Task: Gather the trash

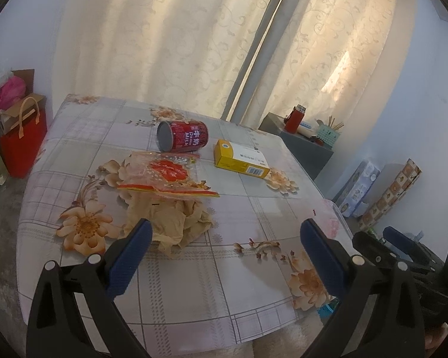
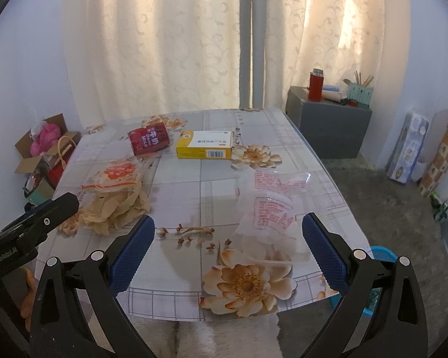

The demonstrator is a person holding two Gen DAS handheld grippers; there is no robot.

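Right tool [image 2: 228,243] agape, clear wrapper [image 2: 268,208] faint

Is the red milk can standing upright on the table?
No, the red milk can lies on its side on the table, its grey end facing the left wrist camera, beside the yellow box.

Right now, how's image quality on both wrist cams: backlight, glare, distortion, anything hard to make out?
Left wrist: curtains glow from backlight, the table dim but readable; table edges bow with fisheye; red can label legible, yellow box print not. Right wrist: same backlight; clear plastic wrapper is low-contrast against the glossy cloth, edges hard to trace; corners vignetted black.
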